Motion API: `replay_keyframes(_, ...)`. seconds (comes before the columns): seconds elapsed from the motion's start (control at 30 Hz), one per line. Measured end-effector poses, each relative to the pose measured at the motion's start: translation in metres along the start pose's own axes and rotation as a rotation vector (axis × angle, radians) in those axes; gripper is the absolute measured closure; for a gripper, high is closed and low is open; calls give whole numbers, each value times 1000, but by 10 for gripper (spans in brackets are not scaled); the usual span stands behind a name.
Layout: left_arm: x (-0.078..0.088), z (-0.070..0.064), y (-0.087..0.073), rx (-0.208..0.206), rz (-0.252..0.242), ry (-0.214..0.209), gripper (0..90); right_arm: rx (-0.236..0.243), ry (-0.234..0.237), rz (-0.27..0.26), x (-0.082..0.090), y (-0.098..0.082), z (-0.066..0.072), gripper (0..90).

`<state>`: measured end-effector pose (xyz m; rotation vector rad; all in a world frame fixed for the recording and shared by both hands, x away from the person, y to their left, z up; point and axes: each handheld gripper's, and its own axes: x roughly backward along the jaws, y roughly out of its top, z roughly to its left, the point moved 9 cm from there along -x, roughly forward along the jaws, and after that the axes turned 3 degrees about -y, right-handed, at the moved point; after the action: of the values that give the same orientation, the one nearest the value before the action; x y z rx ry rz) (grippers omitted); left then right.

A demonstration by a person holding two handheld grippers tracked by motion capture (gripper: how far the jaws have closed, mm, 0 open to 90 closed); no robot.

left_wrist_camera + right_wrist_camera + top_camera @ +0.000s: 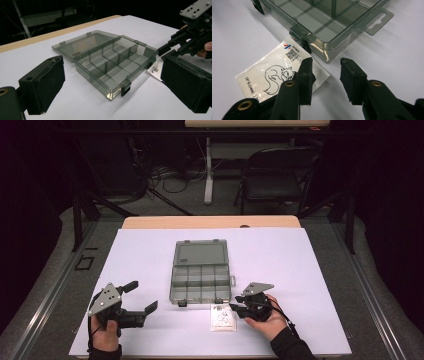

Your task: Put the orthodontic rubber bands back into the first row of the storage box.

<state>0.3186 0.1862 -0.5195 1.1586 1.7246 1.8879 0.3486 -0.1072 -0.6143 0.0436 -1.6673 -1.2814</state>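
Note:
A smoky clear compartment box (201, 275) lies open in the middle of the white table cover, its lid flat behind it and its compartments bare. A small white packet (222, 317) with a black animal drawing and a code label lies just in front of the box's right corner. My right gripper (235, 304) is low at the packet's right edge; in the right gripper view its jaws (327, 62) stand apart over the packet's corner (269, 75), next to the box's front wall (329, 22). My left gripper (141, 296) rests open at the front left, facing the box (110, 62).
The white cover (150, 255) spans the wooden table, with bare room to the left, right and behind the box. A folding chair (275, 175) and a table leg (208, 170) stand beyond the far edge. The surroundings are dark.

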Motion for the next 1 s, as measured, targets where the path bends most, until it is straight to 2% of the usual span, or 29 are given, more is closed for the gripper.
replay_keyframes(0.17,0,0,0,2,-1,1,59,-4,20,-2,-2,0,3,650)
replay_keyframes(0.27,0,0,0,2,-1,1,61,3,25,14,-3,-2,3,655)
replay_keyframes(0.6,-1,0,0,-5,2,3,63,10,33,11,-4,-2,4,696)
replay_keyframes(0.83,-1,0,-1,-3,4,2,66,22,27,28,-5,-4,5,710)
replay_keyframes(1.0,-1,1,-1,-4,6,3,67,49,16,30,-7,-5,5,733)
